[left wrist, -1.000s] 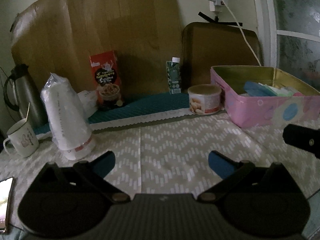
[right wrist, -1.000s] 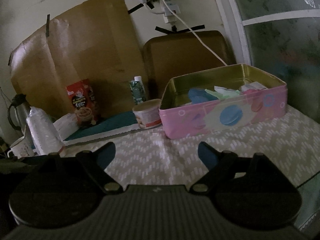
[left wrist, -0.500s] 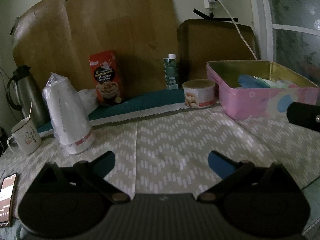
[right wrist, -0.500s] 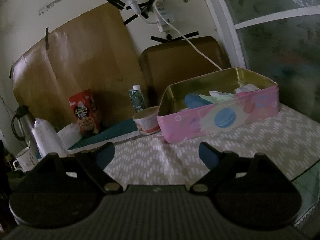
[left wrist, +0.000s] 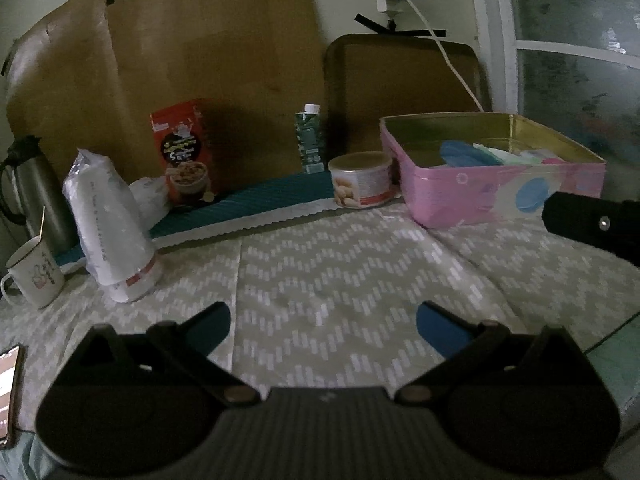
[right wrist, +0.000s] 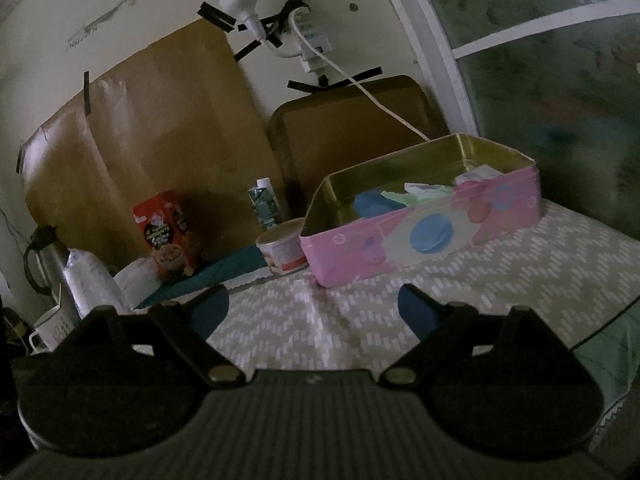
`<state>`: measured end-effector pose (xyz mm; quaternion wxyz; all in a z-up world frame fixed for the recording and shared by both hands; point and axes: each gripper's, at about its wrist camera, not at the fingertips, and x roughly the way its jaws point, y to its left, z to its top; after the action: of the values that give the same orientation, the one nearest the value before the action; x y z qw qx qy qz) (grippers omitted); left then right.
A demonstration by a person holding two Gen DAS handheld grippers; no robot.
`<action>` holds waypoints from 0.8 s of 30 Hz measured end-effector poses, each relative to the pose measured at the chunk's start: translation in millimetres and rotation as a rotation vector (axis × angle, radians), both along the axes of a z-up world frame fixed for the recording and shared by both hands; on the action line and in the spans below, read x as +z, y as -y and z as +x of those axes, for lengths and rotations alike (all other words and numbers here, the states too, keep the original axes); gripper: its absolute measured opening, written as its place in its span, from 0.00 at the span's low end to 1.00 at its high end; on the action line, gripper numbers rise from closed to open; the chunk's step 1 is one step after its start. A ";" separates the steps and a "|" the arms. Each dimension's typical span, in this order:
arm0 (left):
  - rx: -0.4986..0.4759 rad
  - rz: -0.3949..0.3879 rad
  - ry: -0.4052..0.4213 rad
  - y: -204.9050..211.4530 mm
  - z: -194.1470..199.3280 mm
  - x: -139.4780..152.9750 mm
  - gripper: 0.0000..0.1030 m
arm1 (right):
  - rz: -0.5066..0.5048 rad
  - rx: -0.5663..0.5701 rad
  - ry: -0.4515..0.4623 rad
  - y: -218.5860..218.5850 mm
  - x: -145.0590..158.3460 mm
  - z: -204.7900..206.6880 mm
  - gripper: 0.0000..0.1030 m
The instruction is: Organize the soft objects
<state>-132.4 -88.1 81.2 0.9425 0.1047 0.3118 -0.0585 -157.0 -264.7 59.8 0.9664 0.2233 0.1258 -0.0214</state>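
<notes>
A pink tin box (left wrist: 472, 188) stands open at the right of the table, also in the right wrist view (right wrist: 432, 236). Inside lie soft pieces: a blue one (left wrist: 464, 154) (right wrist: 372, 203) and pale green and white ones (right wrist: 424, 192). My left gripper (left wrist: 323, 322) is open and empty above the chevron tablecloth (left wrist: 340, 264). My right gripper (right wrist: 314, 306) is open and empty, short of the box. One of its fingers (left wrist: 592, 224) shows at the right edge of the left wrist view.
A round can (left wrist: 362, 180), a green carton (left wrist: 310, 138), a red snack box (left wrist: 184, 152), a bagged stack of cups (left wrist: 108, 224), a mug (left wrist: 34, 276), a flask (left wrist: 34, 192) and a phone (left wrist: 10, 392) stand around. Cardboard and a tray lean on the wall.
Both grippers have pulled back and risen a little; the box and table items look slightly farther. Both stay open and empty.
</notes>
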 end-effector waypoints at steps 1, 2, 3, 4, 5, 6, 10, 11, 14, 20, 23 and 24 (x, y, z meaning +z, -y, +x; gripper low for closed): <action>-0.003 -0.002 0.000 0.2 -0.6 0.4 1.00 | 0.002 -0.001 0.002 1.2 -0.3 -1.2 0.91; -0.005 -0.003 0.001 0.9 -1.5 0.7 1.00 | 0.004 -0.002 0.004 1.8 -0.4 -2.1 0.91; -0.007 -0.003 0.002 1.8 -2.5 1.1 1.00 | 0.005 -0.004 0.005 2.3 -0.3 -2.8 0.91; -0.008 -0.002 0.003 2.6 -3.3 1.4 1.00 | 0.007 -0.005 0.007 2.7 -0.3 -3.8 0.91; -0.009 -0.001 0.004 3.5 -3.9 1.6 1.00 | 0.008 -0.005 0.008 3.7 -0.4 -4.6 0.91; -0.010 0.000 0.004 4.5 -4.4 1.9 1.00 | 0.009 -0.006 0.010 4.6 -0.6 -5.3 0.91; -0.017 0.005 0.001 8.0 -6.2 2.4 1.00 | 0.013 -0.012 0.016 6.6 -0.7 -8.9 0.91; -0.019 0.006 0.000 8.9 -6.7 2.4 1.00 | 0.014 -0.013 0.017 7.2 -0.7 -9.6 0.91; -0.026 0.005 -0.005 10.4 -7.3 2.6 1.00 | 0.019 -0.017 0.018 8.9 -1.2 -11.2 0.91; -0.036 0.007 -0.015 12.8 -7.9 1.8 1.00 | 0.025 -0.021 0.019 13.2 -2.1 -12.8 0.91; -0.043 0.004 -0.024 13.1 -7.5 1.1 1.00 | 0.025 -0.021 0.020 14.1 -2.7 -13.0 0.91; -0.045 0.001 -0.029 13.1 -7.6 0.9 1.00 | 0.024 -0.020 0.020 14.4 -2.6 -12.8 0.91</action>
<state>-140.0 -101.2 82.1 0.9364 0.1111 0.3229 -0.0810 -169.8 -279.1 57.1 0.9645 0.2366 0.1141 -0.0273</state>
